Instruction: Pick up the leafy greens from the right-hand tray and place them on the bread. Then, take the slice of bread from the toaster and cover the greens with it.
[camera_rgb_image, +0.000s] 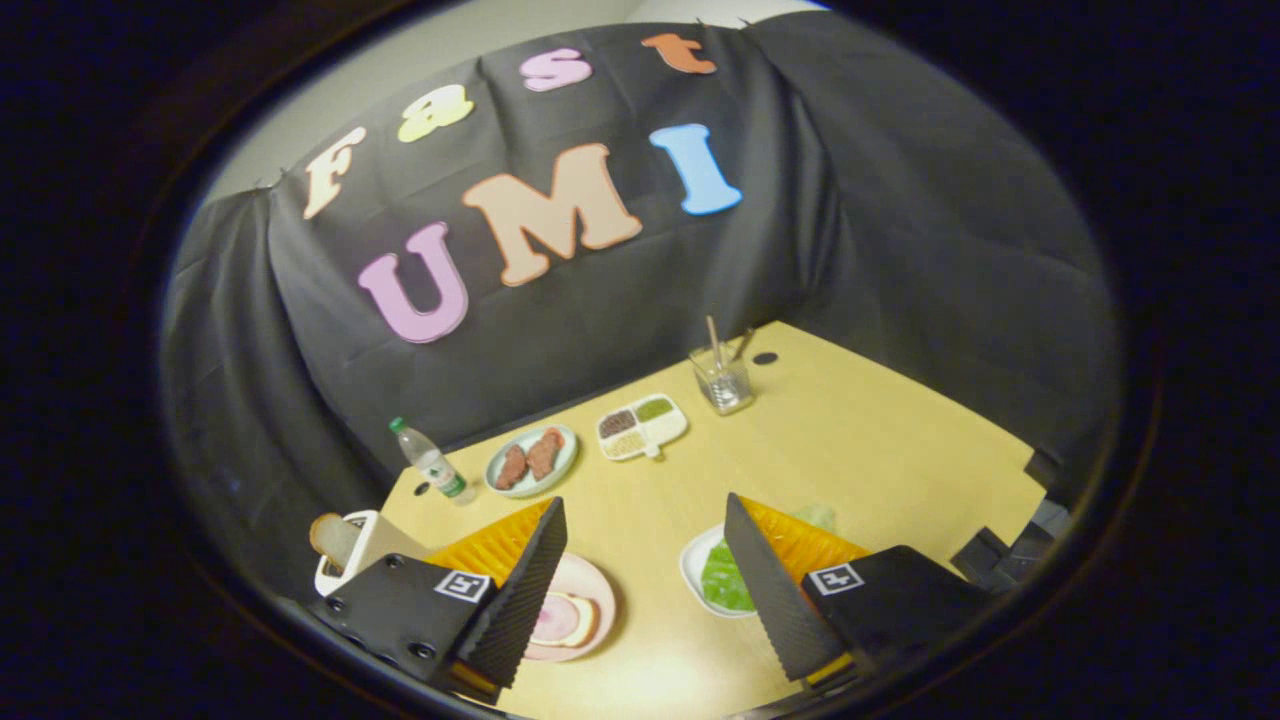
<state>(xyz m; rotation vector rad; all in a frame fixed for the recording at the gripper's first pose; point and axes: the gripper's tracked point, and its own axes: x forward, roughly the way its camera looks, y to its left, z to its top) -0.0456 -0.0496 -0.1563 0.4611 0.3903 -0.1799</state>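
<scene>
My gripper (645, 540) is open, held well above the wooden table (860, 440), with nothing between its fingers. Below the right finger (765, 590) lie the leafy greens (722, 580) on a white tray (692, 565), partly hidden by that finger. Under the left finger (525, 590) sits a pink plate (598, 600) with a slice of bread (565, 620) on it, topped by something pinkish. To the left of the left finger stands a white toaster (365, 540) with a bread slice (333, 538) sticking out of its slot.
Beyond the fingers sit a plastic bottle (432, 470), a pale plate with two pieces of meat (530, 460), a divided white dish of grains (640, 425) and a glass with sticks (722, 380). Black cloth walls the table's far and right sides.
</scene>
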